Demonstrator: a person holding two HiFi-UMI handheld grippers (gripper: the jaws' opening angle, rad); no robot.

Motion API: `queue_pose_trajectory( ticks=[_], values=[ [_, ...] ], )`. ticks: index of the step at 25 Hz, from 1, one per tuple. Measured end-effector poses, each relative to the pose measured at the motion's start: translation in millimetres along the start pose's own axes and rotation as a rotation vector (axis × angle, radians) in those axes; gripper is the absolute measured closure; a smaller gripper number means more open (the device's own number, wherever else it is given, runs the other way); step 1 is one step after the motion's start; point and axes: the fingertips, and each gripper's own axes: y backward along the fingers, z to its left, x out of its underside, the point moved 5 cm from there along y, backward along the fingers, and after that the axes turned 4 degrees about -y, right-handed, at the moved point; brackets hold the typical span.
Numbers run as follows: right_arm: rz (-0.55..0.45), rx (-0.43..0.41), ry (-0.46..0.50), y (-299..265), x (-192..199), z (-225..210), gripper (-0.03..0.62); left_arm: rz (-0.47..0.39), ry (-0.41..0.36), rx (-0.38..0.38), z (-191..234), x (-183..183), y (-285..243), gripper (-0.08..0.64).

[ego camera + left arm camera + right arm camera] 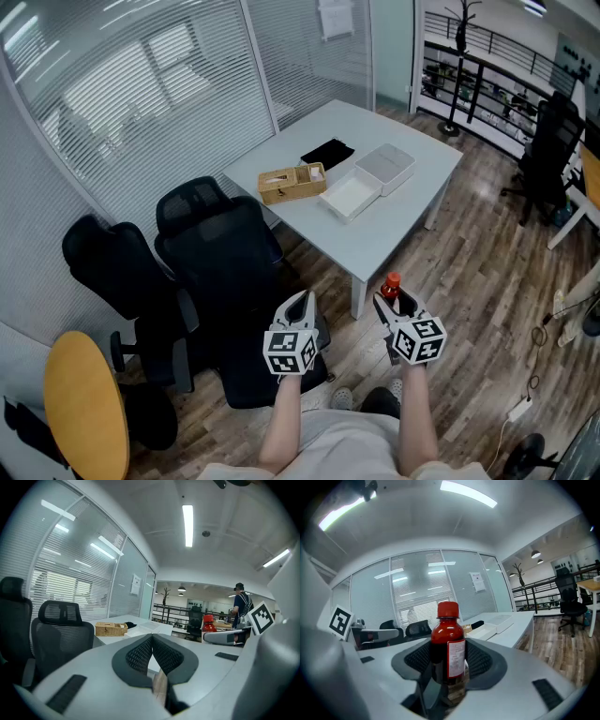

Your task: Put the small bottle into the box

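Small bottle (448, 641) sits clamped in the right gripper (396, 304) at lower centre, with the left gripper (298, 302) closed and empty.

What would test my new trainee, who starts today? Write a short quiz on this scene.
1. True or false: the left gripper holds the small bottle.
2. In the head view, where is the wicker basket relative to the open white box on the table? A) left of it B) inside it C) on the floor
3. Fill in: the bottle's cap is ____.
Key: 1 false, the right gripper grips it and the left is shut on nothing; 2 A; 3 red.
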Motion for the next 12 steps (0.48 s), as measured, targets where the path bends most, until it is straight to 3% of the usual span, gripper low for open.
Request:
queue_pose_trajectory(
  ticks=[7,12],
  values=[
    [-0.008,-0.006,-0.003,-6.7,-3.1,1.9,0.367,-0.010,-0.037,0.033,-2.6,-6.9,-3.8,0.532],
    [-0.028,-0.014,-0.017,-6.4,-10.7,2.3,0.367,-0.021,-0.021,0.010,11.9,-13.4,-4.6,0.532]
  ],
)
